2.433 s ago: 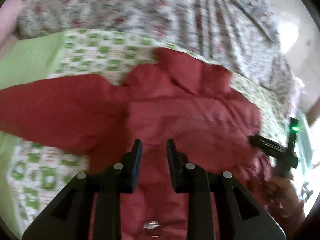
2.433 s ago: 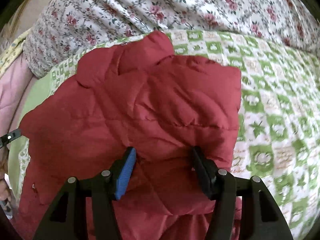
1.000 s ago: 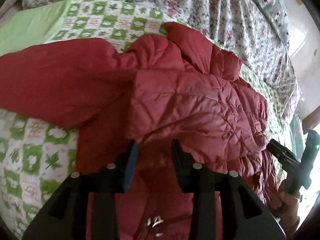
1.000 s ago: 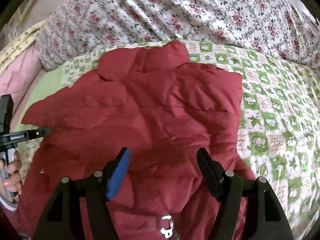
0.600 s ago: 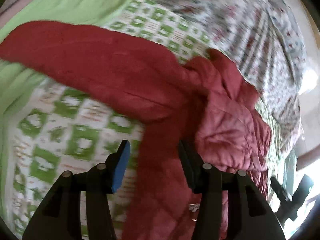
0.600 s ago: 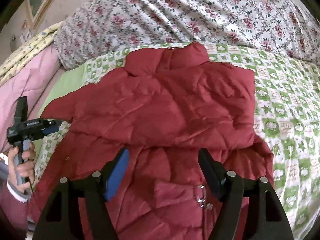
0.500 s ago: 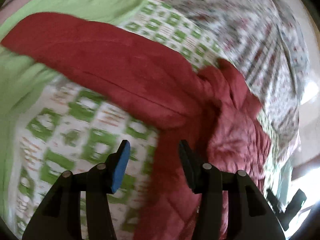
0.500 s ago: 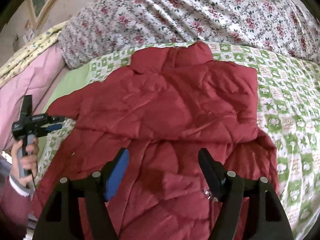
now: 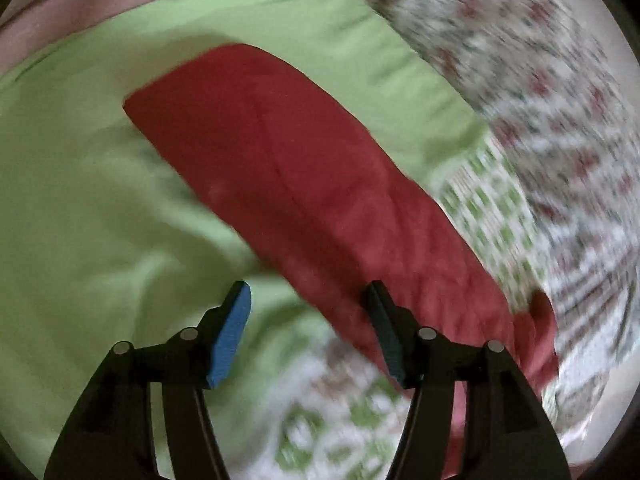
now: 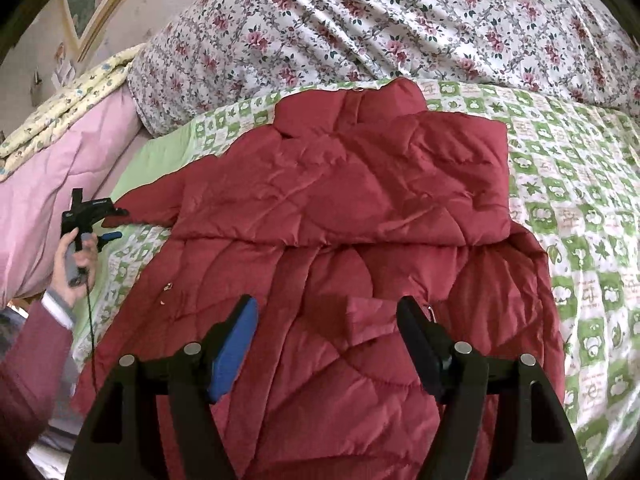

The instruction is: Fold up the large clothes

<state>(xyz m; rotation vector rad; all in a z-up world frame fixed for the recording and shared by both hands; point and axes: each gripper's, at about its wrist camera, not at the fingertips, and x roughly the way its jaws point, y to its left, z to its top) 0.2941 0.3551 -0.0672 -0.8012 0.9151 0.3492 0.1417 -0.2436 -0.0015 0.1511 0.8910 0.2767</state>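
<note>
Now left tongs (image 9: 308, 300) swung out to sleeve (image 9: 280, 168), spread, empty; right tongs (image 10: 326, 316) spread above jacket (image 10: 340, 240).

You have almost nothing to read here. The only lettering is a short pale marking along the top bar of the left gripper (image 10: 114, 222) as the right wrist camera sees it, and it is too small to make out, perhaps a brand name. The green-and-white checked sheet (image 10: 576, 216) carries printed squares with what may be characters, but you cannot read them.
</note>
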